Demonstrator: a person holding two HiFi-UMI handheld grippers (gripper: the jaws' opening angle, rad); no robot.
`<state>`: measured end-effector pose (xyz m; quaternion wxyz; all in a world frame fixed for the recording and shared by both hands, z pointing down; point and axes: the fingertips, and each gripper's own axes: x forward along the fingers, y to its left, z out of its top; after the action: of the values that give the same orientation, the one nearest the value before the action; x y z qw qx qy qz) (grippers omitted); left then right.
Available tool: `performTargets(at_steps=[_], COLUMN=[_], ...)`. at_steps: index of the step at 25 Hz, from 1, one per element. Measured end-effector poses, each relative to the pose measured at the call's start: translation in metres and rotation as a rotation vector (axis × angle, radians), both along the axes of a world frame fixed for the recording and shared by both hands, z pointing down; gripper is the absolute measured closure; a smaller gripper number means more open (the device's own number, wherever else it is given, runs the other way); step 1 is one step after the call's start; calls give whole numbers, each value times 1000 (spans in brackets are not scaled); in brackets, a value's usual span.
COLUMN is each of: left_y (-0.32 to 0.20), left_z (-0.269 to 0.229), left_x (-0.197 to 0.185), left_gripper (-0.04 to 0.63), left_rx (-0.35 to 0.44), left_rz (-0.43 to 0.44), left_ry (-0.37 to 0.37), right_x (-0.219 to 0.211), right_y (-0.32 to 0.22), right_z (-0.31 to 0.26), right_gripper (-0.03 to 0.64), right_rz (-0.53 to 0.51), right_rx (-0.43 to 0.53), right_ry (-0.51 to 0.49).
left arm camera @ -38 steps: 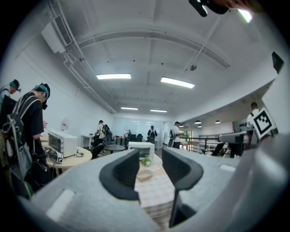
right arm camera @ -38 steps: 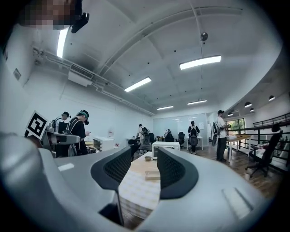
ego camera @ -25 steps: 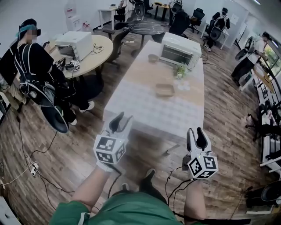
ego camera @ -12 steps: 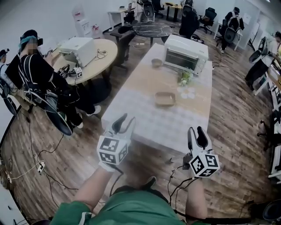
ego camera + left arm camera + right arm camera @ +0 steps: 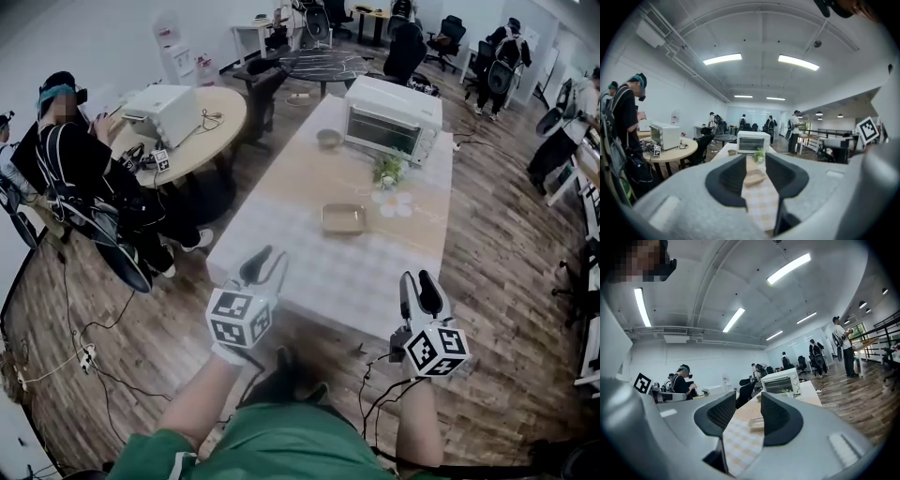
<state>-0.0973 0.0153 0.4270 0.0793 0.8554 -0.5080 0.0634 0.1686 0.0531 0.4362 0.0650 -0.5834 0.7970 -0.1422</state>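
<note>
left gripper (image 5: 272,257) jaws apart, empty; right gripper (image 5: 417,279) same; tray (image 5: 344,218) well ahead of both

Open checked tabletop (image 5: 309,258) lies before the tray (image 5: 344,218).

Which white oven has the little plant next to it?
The oven on the long table, right behind the plant. The other oven sits on the round table.
</note>
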Motion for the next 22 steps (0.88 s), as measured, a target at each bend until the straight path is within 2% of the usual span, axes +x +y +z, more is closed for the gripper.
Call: performTargets(at_steps=[10, 17, 22], left_y=[-84, -167, -229], left_z=[40, 78, 115], left_x=[23, 28, 20], left_gripper=[483, 483, 494], left_rx=[-114, -215, -308], left_rz=[57, 98, 99], left_ry=[70, 88, 124], right_x=[2, 10, -2], right_y=[-58, -133, -187], right_z=[23, 34, 38], right_gripper=[455, 456, 456], right_rz=[14, 73, 82], right_rx=[-59, -97, -125], right_ry=[-1, -10, 4])
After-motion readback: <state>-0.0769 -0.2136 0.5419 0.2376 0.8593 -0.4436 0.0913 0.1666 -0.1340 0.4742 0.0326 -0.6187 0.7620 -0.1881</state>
